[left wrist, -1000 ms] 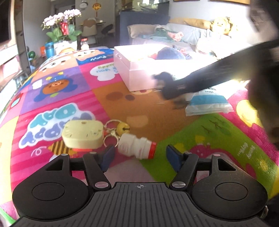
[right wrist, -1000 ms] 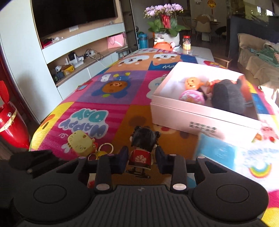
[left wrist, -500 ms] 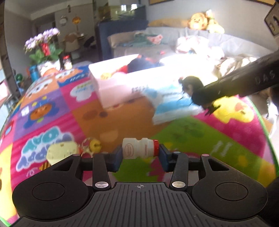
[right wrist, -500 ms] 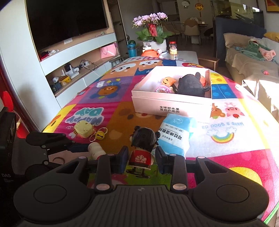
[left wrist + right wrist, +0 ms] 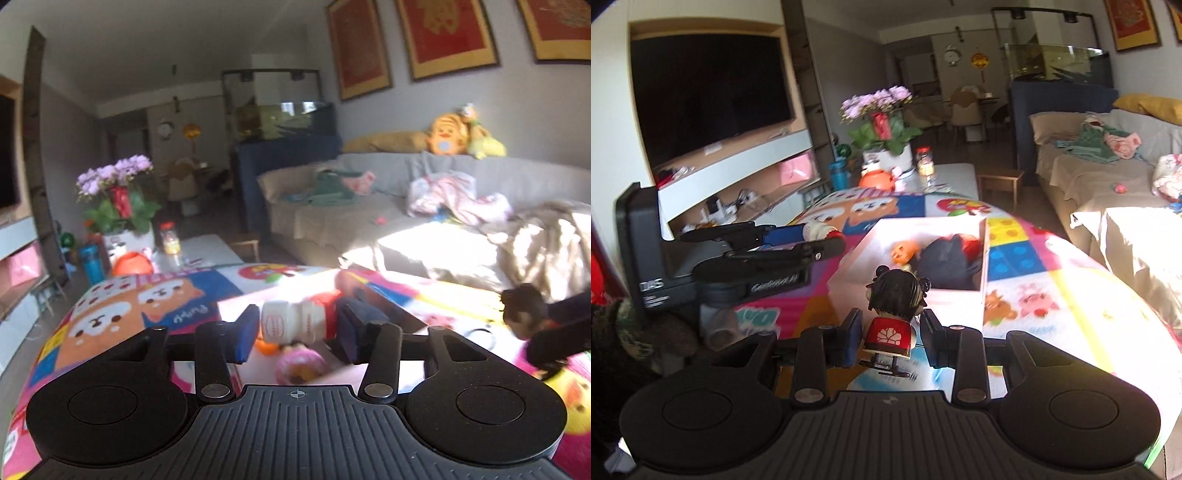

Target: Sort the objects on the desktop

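Holding both items over the table, neither dropped yet.

Left gripper (image 5: pixel 295 328): clamped end-to-end on the small yogurt bottle (image 5: pixel 293 325), bottle lying sideways at frame centre, white base against the left pad, red cap end toward the right pad. It sits above the near rim of the white box (image 5: pixel 982 266). Below it in the lower centre of the left view I can make out a pink round toy (image 5: pixel 299 363) and something orange, blurred.

Right gripper (image 5: pixel 888 338): closed on the doll figure (image 5: pixel 892 306), pads on its red body, dark-haired head sticking up above the fingers. Doll is upright, centre of the right view, with the box just beyond it. Box already holds an orange toy (image 5: pixel 900 253) and a dark plush (image 5: pixel 945 264). A blue-and-white packet (image 5: pixel 916 373) lies on the mat under the doll.

Handling guesses:
- Bottle: light, thin plastic, smooth. End-to-end grip is stable axially but it could pivot or pop out if squeezed off-centre. Body grip across the waist would be safer.
- Doll: rigid, top-heavy because of the big head; torso is the right spot, the head is rounder and would slip. Thin feet look breakable, so lower it in, don't drop.
- Both are light, so a modest squeeze looks enough.
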The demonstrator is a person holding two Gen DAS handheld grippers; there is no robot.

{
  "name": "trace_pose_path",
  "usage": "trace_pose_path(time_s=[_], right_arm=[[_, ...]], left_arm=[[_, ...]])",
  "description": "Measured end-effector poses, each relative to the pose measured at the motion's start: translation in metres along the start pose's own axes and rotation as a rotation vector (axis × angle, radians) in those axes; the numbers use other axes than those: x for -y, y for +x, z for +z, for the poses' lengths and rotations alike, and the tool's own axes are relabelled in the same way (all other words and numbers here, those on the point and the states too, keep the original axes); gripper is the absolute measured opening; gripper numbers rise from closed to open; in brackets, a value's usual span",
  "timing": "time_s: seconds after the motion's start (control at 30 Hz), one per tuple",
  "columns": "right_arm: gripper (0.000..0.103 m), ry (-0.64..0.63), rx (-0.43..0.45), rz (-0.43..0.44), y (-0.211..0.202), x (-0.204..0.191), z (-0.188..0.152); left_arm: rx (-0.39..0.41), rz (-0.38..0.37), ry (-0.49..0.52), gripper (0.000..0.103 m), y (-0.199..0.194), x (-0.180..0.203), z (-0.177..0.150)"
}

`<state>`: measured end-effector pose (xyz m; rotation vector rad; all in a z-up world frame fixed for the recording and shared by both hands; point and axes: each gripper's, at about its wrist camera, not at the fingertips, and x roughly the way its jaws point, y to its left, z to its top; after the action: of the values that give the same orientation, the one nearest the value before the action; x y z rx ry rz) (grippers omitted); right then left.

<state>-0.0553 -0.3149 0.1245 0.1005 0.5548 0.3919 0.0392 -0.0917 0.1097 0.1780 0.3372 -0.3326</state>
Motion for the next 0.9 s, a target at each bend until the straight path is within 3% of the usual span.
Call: trace_pose_path(time_s=[0.07, 0.2, 0.33, 0.43, 0.47, 0.5, 0.57, 0.73, 0.9], right_arm=[[0.033, 0.010, 0.014, -0.009, 0.004, 0.003, 0.007], [0.033, 0.006, 0.033, -0.009, 0.018, 0.004, 0.024], [0.033, 0.033, 0.035, 0.033, 0.051, 0.003, 0.059], [0.034, 0.072, 0.045, 0.060, 0.088, -0.001, 0.090], [0.038, 0.081, 0.055, 0.064, 0.100, -0.002, 0.098], [0.052, 0.097, 0.063, 0.059, 0.112, -0.001, 0.105], [0.057, 0.127, 0.060, 0.033, 0.132, 0.000, 0.112], [0.060, 0.113, 0.032, -0.005, 0.137, 0.000, 0.086], [0.072, -0.049, 0.022, -0.110, 0.113, -0.009, 0.034]], left_arm=[[-0.035, 0.007, -0.040, 0.065, 0.010, -0.008, -0.003], [-0.092, -0.018, -0.082, 0.084, -0.005, -0.019, -0.037], [-0.188, -0.044, -0.125, 0.094, -0.026, -0.025, -0.075], [-0.232, -0.044, -0.135, 0.095, -0.043, -0.028, -0.094], [-0.240, -0.038, -0.140, 0.096, -0.049, -0.029, -0.099], [-0.244, -0.029, -0.145, 0.096, -0.056, -0.030, -0.102], [-0.247, -0.006, -0.150, 0.097, -0.068, -0.037, -0.109], [-0.251, 0.069, -0.097, 0.099, -0.088, -0.040, -0.121], [-0.267, 0.111, -0.127, 0.100, -0.092, -0.051, -0.127]])
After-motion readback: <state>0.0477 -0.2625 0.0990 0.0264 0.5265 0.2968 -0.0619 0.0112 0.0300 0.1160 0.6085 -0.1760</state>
